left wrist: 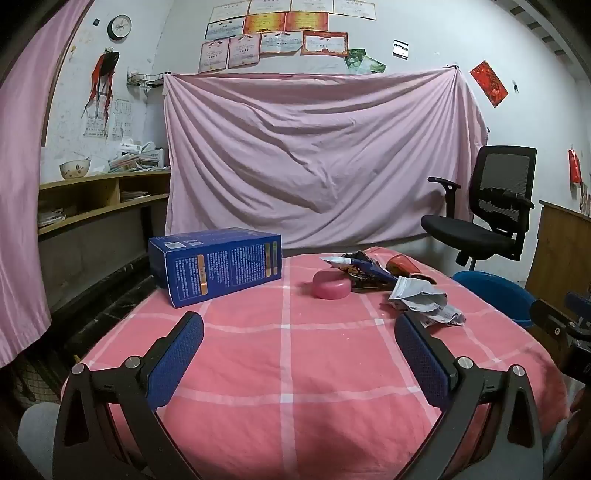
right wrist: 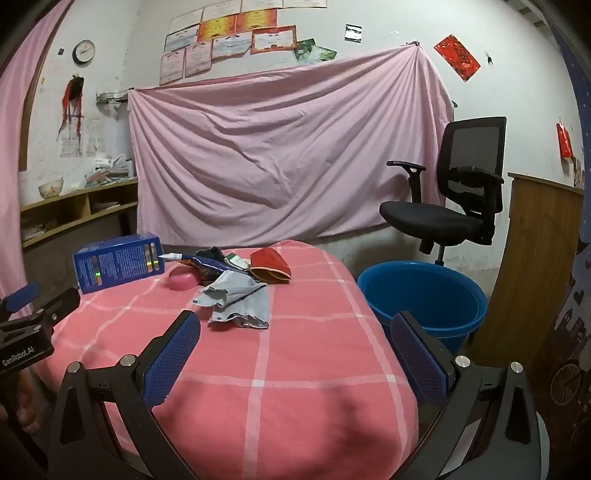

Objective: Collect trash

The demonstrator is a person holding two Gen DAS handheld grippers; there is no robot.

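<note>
Both the left gripper [left wrist: 299,334] and right gripper [right wrist: 295,332] are spread wide, empty. The crumpled wrapper [right wrist: 236,301] lies just ahead of the right fingers. Approach low, straddle it, then carry to the blue bucket [right wrist: 424,295] beyond the right finger.

Home room: wall certificates [left wrist: 284,33], office chair [left wrist: 487,206], shelves [left wrist: 99,199].

Two low wrist views, side by side (both facing table [left wrist: 288,369])

A pink sheet [left wrist: 317,155] hangs across the white wall at twelve o'clock, certificates [left wrist: 280,33] above it. A black office chair [left wrist: 487,214] stands at two o'clock, wooden shelves [left wrist: 99,199] at ten, a clock [left wrist: 119,27] above them.
</note>
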